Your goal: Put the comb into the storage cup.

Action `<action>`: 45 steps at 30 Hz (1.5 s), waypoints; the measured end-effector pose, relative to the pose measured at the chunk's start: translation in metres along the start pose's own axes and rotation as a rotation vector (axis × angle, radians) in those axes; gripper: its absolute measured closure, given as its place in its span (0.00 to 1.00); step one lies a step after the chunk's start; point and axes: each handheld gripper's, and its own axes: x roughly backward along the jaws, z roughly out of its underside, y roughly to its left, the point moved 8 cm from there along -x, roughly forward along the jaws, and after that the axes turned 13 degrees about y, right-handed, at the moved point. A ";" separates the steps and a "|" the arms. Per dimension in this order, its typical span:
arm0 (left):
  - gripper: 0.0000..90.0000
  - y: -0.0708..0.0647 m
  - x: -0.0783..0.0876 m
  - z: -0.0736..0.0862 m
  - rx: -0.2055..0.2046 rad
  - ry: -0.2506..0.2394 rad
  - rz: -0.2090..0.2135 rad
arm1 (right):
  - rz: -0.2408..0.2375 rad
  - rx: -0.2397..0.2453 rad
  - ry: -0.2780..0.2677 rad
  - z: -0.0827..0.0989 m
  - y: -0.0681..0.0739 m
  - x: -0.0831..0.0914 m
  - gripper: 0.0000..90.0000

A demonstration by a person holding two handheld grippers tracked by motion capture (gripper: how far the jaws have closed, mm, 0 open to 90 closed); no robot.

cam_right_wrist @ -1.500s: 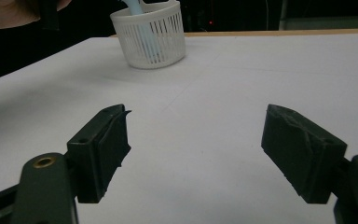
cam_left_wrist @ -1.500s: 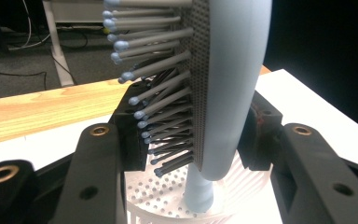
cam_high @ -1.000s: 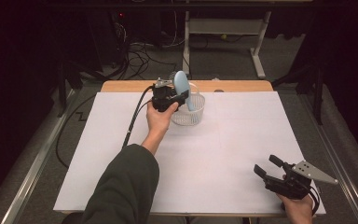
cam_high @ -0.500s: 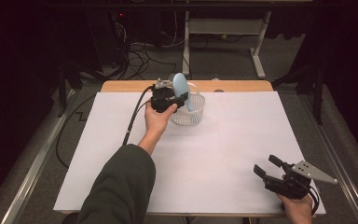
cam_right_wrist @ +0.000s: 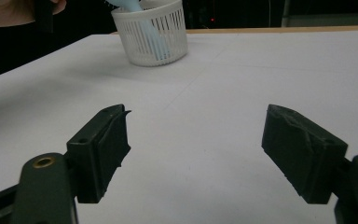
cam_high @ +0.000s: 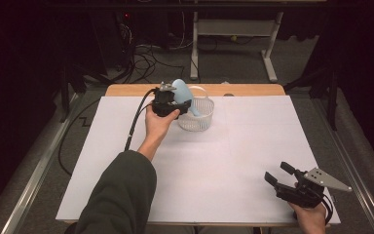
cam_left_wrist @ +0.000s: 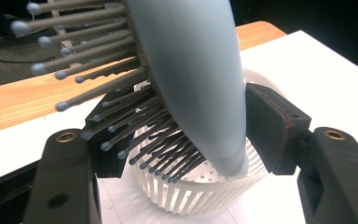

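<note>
Hairbrush (cam_high: 179, 92) leans in basket (cam_high: 200, 118) near far edge, between left gripper's (cam_high: 175, 105) just-loosening jaws.

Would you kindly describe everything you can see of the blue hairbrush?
The hairbrush is pale blue, smooth and plastic-looking, with a rounded back and rows of thin grey bristles tipped with small balls. It stands tilted, handle end down inside the white slotted basket at the table's far edge, head sticking out above the rim. It sits between the left gripper's fingers, whose jaws have just been opening; the right-hand pad looks barely clear of it, and its bristles reach the other.
</note>
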 end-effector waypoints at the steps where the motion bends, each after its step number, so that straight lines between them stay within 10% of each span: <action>1: 0.40 0.001 0.000 0.000 -0.001 0.001 -0.007 | 0.000 0.000 0.000 0.000 0.000 0.000 0.26; 45: 0.35 0.024 0.009 0.022 0.034 0.035 -0.042 | -0.001 0.003 -0.001 0.000 0.000 0.000 0.26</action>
